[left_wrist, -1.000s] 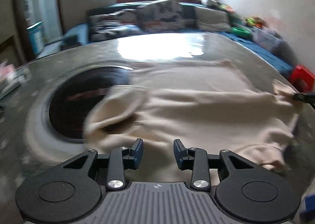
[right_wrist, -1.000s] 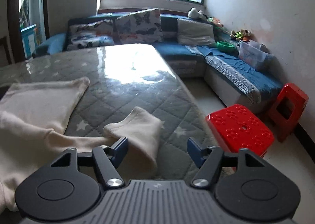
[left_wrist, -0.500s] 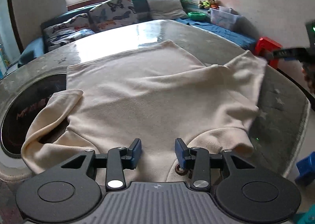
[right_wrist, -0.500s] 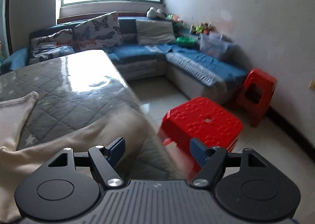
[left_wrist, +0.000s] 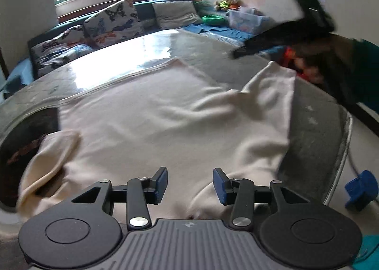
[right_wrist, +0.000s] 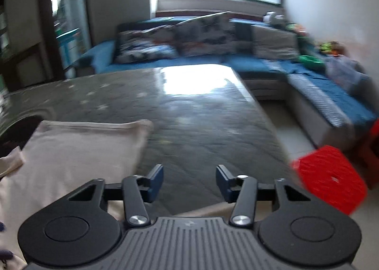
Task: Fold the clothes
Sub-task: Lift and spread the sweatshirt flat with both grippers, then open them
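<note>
A cream sweatshirt (left_wrist: 161, 118) lies spread on the grey quilted table (left_wrist: 315, 113). Its left sleeve (left_wrist: 47, 161) lies curled at the left over a dark round inset. Its right sleeve (left_wrist: 272, 89) stretches toward the table's right edge. My left gripper (left_wrist: 190, 183) is open and empty, just above the garment's near edge. My right gripper (right_wrist: 189, 181) is open and empty above the table; the sweatshirt's body (right_wrist: 71, 151) lies to its left. The right gripper also shows in the left wrist view (left_wrist: 284, 35), raised above the right sleeve.
A dark round inset (left_wrist: 26, 137) sits in the table at the left. A blue sofa with cushions (right_wrist: 189, 40) runs behind and along the right. A red stool (right_wrist: 331, 182) stands on the floor right of the table. A blue object (left_wrist: 360, 189) lies on the floor.
The right gripper has swung left, from facing the red stools to facing along the table, and now sits raised above the right sleeve. The left gripper has shifted slightly; the view is blurred.
</note>
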Tool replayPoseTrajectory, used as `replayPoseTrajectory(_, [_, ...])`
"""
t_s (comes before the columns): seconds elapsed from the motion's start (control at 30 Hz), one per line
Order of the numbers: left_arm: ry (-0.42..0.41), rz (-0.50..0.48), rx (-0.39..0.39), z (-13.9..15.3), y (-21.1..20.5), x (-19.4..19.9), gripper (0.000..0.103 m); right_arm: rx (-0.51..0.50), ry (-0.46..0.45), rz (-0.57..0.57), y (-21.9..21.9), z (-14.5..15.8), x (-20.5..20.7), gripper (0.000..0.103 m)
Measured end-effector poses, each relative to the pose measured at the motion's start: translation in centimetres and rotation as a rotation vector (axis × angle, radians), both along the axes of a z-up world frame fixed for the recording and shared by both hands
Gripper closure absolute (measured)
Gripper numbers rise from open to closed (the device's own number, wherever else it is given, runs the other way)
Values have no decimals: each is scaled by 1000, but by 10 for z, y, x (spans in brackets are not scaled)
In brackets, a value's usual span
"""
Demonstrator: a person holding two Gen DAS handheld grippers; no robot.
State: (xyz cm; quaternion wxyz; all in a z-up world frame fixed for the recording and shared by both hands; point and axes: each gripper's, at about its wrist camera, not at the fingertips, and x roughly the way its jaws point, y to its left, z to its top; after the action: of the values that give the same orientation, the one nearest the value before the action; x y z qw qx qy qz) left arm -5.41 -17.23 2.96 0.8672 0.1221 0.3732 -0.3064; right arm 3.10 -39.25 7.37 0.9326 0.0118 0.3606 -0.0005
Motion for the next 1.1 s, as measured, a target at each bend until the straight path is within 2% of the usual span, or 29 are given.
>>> replayPoseTrajectory(0.27, [63,-93,-72,-11,-10,-2,57,39,77,113,35,-16,67,69])
replayPoseTrajectory(0.37, [85,-103,-102,-11,-6,-1,57,21,111,128,43,-28,87,78])
replayPoseTrajectory(0.43, [102,-108,-122,-11,-3,0,57,16,123,130,46,-35,98,93])
replayPoseTrajectory(0.6, [104,-139,-147,-14,-1,-3,56,32,116,118,47,-39,122,98])
replayPoseTrajectory(0.77, [118,-137,-169,-12,3,-1,54,-10,121,125,53,-39,138,96])
replayPoseTrajectory(0.9, [111,-91,-176,-9,12,3,54,-32,103,144,53,-26,122,85])
replayPoseTrajectory(1.0, [52,-7,-155,-1,26,10,54,-51,86,179,55,-15,100,79])
replayPoseTrajectory(1.1, [-23,132,-100,6,43,24,54,-75,66,245,64,-3,67,65])
